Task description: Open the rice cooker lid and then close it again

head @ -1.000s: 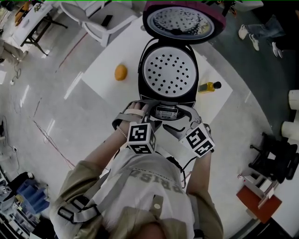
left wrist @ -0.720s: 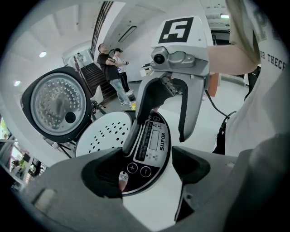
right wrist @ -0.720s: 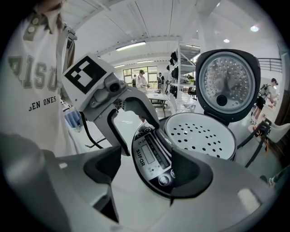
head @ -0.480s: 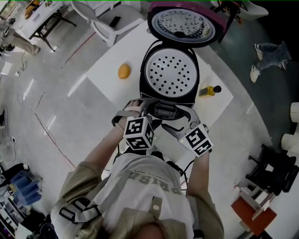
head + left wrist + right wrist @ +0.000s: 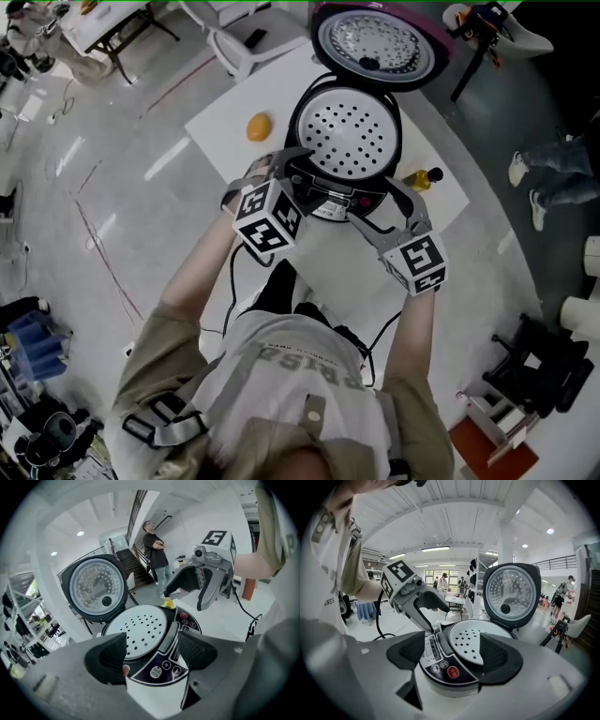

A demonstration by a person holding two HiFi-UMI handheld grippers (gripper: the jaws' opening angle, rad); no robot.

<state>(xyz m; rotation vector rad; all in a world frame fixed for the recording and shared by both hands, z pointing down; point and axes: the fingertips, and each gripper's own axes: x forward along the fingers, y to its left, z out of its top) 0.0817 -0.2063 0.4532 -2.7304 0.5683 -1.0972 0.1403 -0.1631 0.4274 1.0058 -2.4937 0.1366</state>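
Head view — cooker (image 5: 342, 150) on the table (image 5: 234, 122) with its lid (image 5: 380, 42) swung upright at the back, so only closing remains; my left claw (image 5: 292, 167) and right claw (image 5: 382, 208) flank the front panel (image 5: 330, 204), jaws apart, gripping nothing — likely staged to reach the lid.
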